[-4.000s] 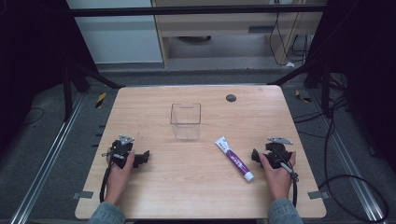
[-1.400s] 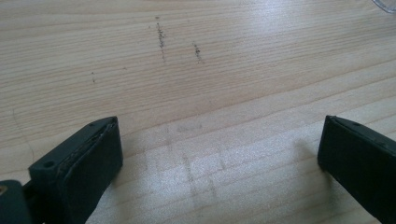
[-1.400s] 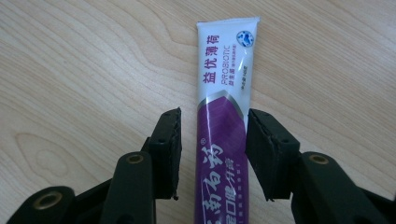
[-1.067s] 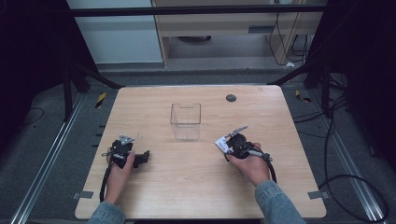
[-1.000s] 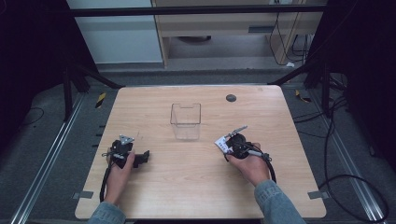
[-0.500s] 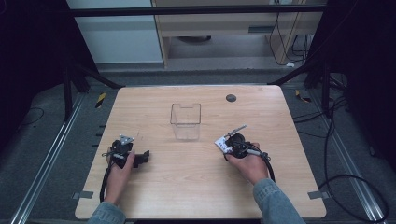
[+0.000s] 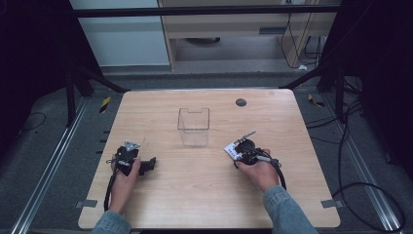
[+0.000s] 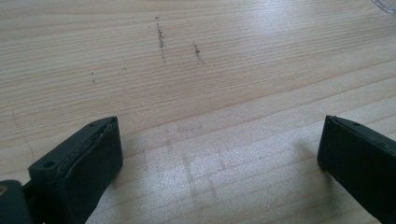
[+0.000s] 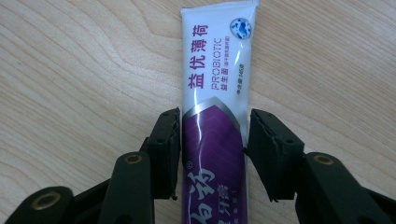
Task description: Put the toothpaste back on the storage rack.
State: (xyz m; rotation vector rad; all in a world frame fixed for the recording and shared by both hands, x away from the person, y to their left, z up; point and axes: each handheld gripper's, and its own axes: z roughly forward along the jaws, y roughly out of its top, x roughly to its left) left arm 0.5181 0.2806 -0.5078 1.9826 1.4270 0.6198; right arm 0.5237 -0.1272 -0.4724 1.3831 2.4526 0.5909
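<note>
The desk (image 7: 195, 195) carries a clear box (image 7: 193, 126) near its middle, toward the far edge. The left gripper (image 7: 146, 165) rests near the left edge, its fingers (image 8: 79, 168) spread wide over bare wood. Right of the box, the right gripper (image 7: 237, 152) has its fingers (image 9: 164, 144) pinching a purple-and-white tube (image 9: 217, 102) that lies flat on the desk. A small dark disc (image 7: 240, 102) sits near the far edge.

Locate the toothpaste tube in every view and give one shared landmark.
High view: toothpaste tube right of centre, its white end poking from under the right gripper.
Left gripper view: none to mark.
Right gripper view: tube centre, between the jaws.
Shared landmark: wooden table.
</note>
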